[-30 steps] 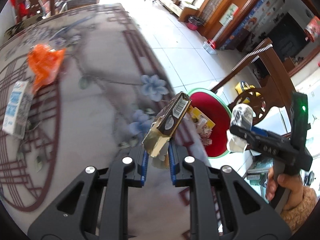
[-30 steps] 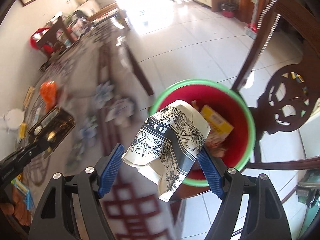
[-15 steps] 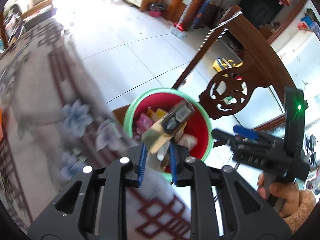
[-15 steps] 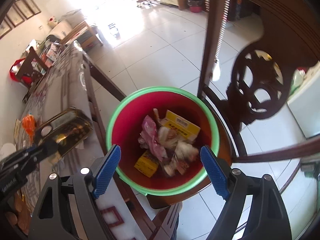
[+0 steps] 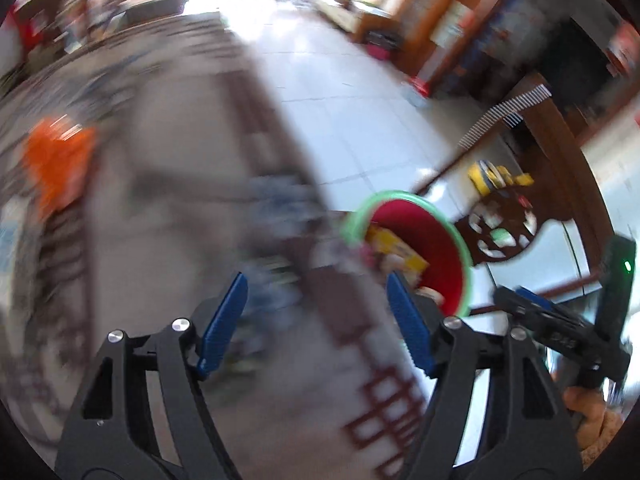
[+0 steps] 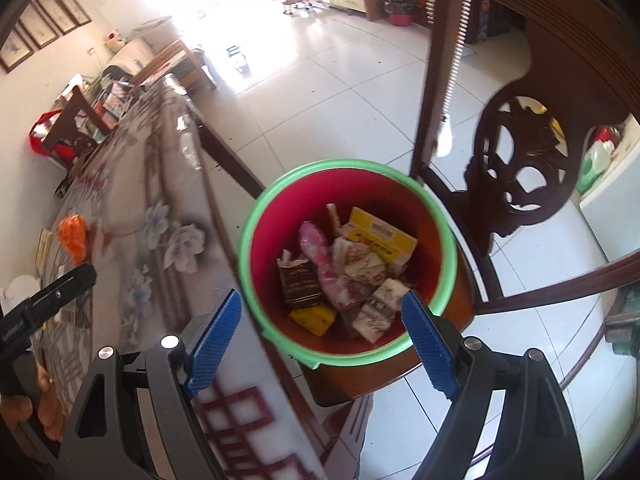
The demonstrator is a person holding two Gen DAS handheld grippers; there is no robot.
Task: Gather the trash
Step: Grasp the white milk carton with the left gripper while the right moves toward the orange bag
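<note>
The bench point(image 6: 160, 184), covered in a flowered cloth, fills the left half of the right wrist view and runs from about 7 o'clock up toward 11 o'clock. A carved wooden chair point(image 6: 520, 168) stands at 2 to 3 o'clock, and the red bucket point(image 6: 256, 216) with a green rim sits on its seat, just beside the bench edge, near the centre of the view. The trash point(image 6: 348, 268) lies piled in the bottom of the bucket: a yellow box, a pink wrapper, a dark brown packet and crumpled paper.

The right gripper point(image 6: 320, 328) hangs above the near rim of the bucket, its jaws spread wide with nothing between them. The left gripper point(image 5: 320, 320) is over the bench edge; that view is heavily blurred. Its jaws have just been opening and now stand apart, empty, with the bucket point(image 5: 464, 248) at 3 o'clock of them.

An orange bag point(image 6: 74, 236) rests on the bench at 9 o'clock in the right wrist view, well apart from the bucket.
</note>
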